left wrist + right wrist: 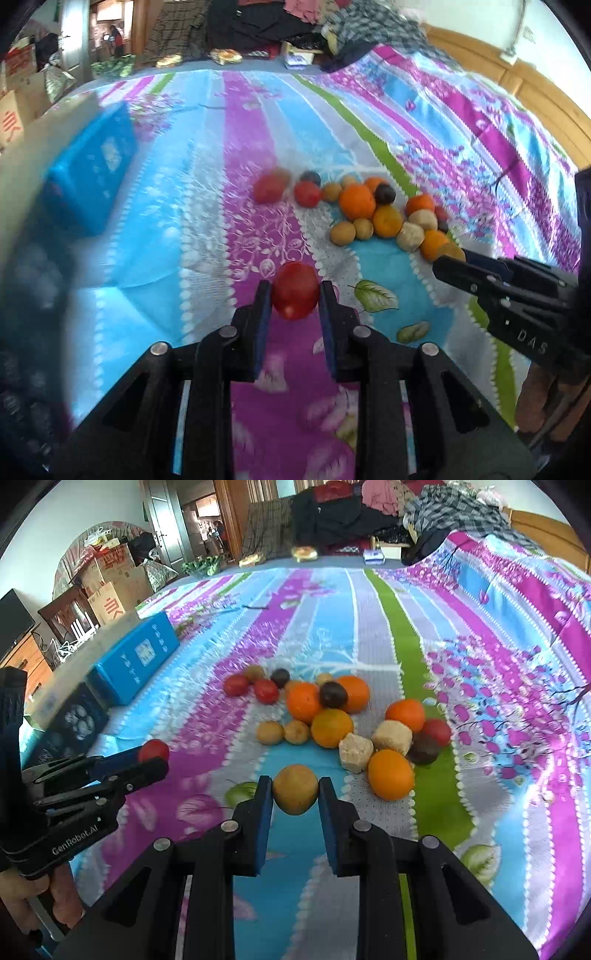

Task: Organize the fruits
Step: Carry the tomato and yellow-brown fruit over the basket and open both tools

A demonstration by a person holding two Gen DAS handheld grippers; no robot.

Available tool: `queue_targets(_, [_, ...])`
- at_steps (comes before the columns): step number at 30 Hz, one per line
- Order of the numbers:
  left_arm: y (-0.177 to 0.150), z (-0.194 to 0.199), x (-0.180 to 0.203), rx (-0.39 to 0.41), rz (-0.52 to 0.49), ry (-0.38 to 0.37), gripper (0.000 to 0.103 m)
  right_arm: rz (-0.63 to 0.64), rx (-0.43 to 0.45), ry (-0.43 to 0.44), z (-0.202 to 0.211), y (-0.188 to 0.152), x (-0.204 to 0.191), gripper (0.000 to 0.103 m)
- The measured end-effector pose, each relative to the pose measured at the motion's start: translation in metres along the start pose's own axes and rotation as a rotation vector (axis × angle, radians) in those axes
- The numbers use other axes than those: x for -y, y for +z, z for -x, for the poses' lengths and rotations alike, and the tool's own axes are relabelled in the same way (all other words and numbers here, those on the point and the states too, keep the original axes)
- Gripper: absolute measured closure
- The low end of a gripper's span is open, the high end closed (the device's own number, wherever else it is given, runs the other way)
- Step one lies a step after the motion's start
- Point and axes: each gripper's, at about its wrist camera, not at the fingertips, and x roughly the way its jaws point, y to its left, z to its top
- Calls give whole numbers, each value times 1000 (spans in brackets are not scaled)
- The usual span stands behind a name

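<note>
Left tool (295,295) grips a round red tomato (294,290) — right tool (295,789) grips a round tan-yellow fruit (295,789), both above the striped floral bedsheet (332,627).

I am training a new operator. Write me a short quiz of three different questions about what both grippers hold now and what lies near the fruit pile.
1. True or false: the left gripper is shut on a red tomato.
2. Multiple choice: what does the right gripper hold?
A. an orange
B. a yellow-brown round fruit
C. a dark plum
3. Fill in: seen from the right wrist, the blue box lies to the ____ of the fruit pile.

Key
1. true
2. B
3. left
</note>
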Motion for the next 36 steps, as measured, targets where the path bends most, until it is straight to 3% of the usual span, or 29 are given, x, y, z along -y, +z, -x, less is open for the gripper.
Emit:
queue_targets(11, [21, 99, -23, 96, 90, 134, 77, 14, 44, -24, 72, 18, -38, 75])
queue_targets(22, [13, 170, -57, 162, 161, 220, 77, 74, 111, 15, 117, 44, -95, 75])
queue_targets(29, [2, 225, -94, 225, 214, 298, 77, 143, 156, 58, 145, 63, -150, 75])
queue_targets(36, [-8, 251, -126, 242, 279, 341, 77, 196, 166, 136, 158, 73, -211, 75])
